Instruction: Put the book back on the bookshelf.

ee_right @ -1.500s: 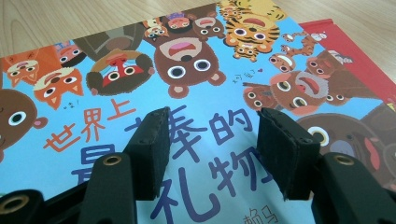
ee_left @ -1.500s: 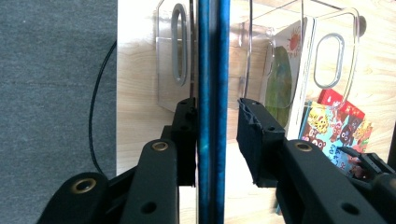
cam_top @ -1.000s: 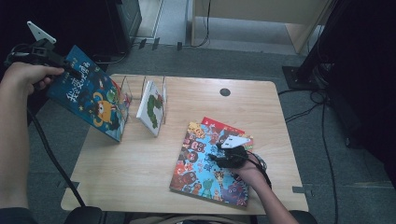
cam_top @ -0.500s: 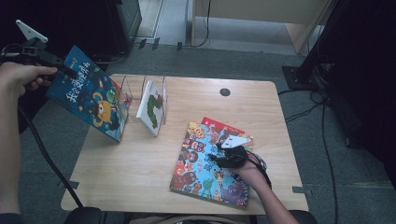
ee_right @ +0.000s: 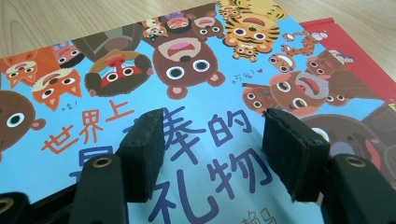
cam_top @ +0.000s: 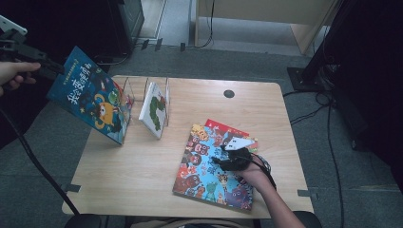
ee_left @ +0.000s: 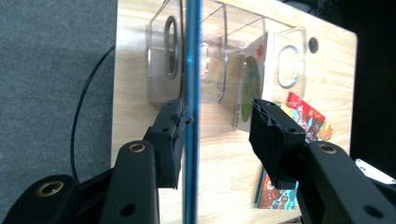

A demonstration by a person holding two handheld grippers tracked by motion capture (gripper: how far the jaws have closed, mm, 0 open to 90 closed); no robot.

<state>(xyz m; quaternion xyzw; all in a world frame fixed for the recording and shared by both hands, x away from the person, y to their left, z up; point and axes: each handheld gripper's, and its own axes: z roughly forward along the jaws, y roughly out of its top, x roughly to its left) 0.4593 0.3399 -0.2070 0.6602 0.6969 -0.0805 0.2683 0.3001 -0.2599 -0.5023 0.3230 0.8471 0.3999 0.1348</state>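
A blue picture book [cam_top: 92,102] leans tilted in the left end of a clear rack [cam_top: 129,90] at the table's left edge. My left gripper [cam_top: 54,71] is at the book's top corner. In the left gripper view the book's edge [ee_left: 191,70] stands between the jaws, close against the left pad [ee_left: 170,135] and well apart from the right pad; the jaws have just been opening. My right gripper [cam_top: 228,159] rests low over an animal-cover book [cam_top: 204,171] lying flat. Its jaws [ee_right: 215,126] have just been opening, with nothing between them.
A white and green book [cam_top: 154,109] stands in the rack's middle slot. A red book [cam_top: 225,128] lies under the animal book. The wooden table [cam_top: 142,180] has a cable hole [cam_top: 229,93] near its far edge. A black cable hangs from the left gripper.
My left hand has drawn back to the left and a little up along the blue book's top corner. The book still leans in the rack. The right hand has not moved.
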